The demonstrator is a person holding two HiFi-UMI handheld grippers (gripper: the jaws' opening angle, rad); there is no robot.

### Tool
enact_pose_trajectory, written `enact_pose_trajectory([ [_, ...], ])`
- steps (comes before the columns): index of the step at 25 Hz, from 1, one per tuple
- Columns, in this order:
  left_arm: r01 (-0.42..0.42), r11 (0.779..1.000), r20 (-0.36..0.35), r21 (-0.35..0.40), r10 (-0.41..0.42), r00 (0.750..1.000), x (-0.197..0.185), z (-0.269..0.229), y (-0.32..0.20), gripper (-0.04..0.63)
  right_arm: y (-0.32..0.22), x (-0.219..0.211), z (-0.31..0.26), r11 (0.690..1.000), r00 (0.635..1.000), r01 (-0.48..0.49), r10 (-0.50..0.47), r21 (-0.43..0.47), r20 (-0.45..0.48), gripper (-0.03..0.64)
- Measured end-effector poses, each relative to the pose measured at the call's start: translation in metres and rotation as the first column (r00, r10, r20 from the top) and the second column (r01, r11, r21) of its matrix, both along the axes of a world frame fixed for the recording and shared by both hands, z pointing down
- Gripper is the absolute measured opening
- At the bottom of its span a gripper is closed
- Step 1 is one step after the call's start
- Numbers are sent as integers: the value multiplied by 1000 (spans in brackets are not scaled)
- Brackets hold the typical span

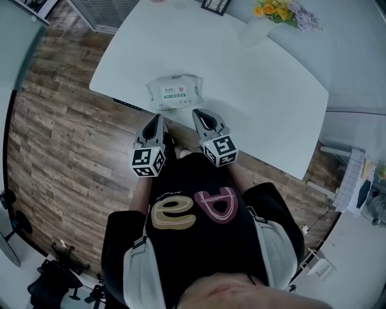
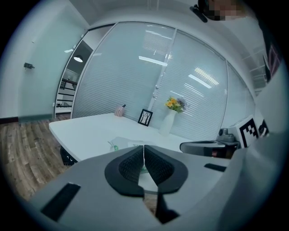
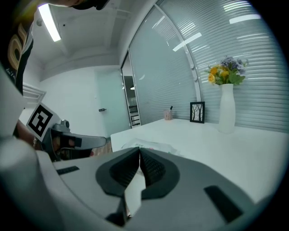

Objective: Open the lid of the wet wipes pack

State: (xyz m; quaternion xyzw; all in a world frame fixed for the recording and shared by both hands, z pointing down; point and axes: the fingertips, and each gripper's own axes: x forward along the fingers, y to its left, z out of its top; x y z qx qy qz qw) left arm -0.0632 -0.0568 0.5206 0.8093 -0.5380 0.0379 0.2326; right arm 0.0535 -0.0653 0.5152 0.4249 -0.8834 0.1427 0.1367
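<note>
The wet wipes pack (image 1: 174, 92) is a white soft pack with a green label, lying flat near the front edge of the white table (image 1: 253, 102), its lid down. Both grippers hover just short of that edge. My left gripper (image 1: 158, 117) points at the pack's near left corner, my right gripper (image 1: 198, 113) at its near right corner. Each has its jaws shut with nothing between them. In the left gripper view the pack (image 2: 121, 143) peeks over the shut left gripper (image 2: 143, 147). In the right gripper view the pack (image 3: 151, 146) lies just beyond the shut right gripper (image 3: 139, 149).
A white vase with yellow and purple flowers (image 1: 265, 21) and a small dark picture frame (image 1: 216, 5) stand at the table's far side. Wooden floor (image 1: 54, 139) lies to the left. The person's torso is directly behind the grippers.
</note>
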Motion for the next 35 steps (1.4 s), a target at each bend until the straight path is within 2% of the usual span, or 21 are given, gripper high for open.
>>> enact_pose_trajectory([
  [5, -34, 999, 7, -18, 35, 999, -13, 2, -33, 18, -27, -21, -1, 1000, 999, 17, -17, 0, -43, 12],
  [8, -73, 995, 34, -62, 75, 997, -17, 12, -51, 18, -42, -34, 2, 999, 996, 44, -44, -5, -83, 14],
  [13, -155, 984, 68, -92, 162, 985, -20, 20, -73, 18, -67, -41, 7, 998, 984, 63, -62, -3, -170, 14],
  [18, -234, 965, 72, -117, 243, 967, -19, 25, -88, 18, -86, -39, 10, 998, 973, 59, -62, -23, -221, 14],
  [22, -260, 955, 86, -143, 273, 958, -15, 30, -92, 18, -88, -43, 17, 992, 951, 114, -124, -49, -283, 15],
  [29, -222, 958, 106, -183, 243, 964, -13, 34, -95, 18, -81, -56, 23, 957, 888, 274, -290, -97, -357, 104],
  [31, -206, 958, 113, -197, 231, 966, -12, 35, -95, 18, -79, -59, 23, 936, 852, 333, -350, -113, -390, 147],
  [35, -191, 957, 132, -218, 223, 966, -7, 38, -94, 18, -73, -61, 29, 883, 752, 447, -459, -146, -473, 193],
])
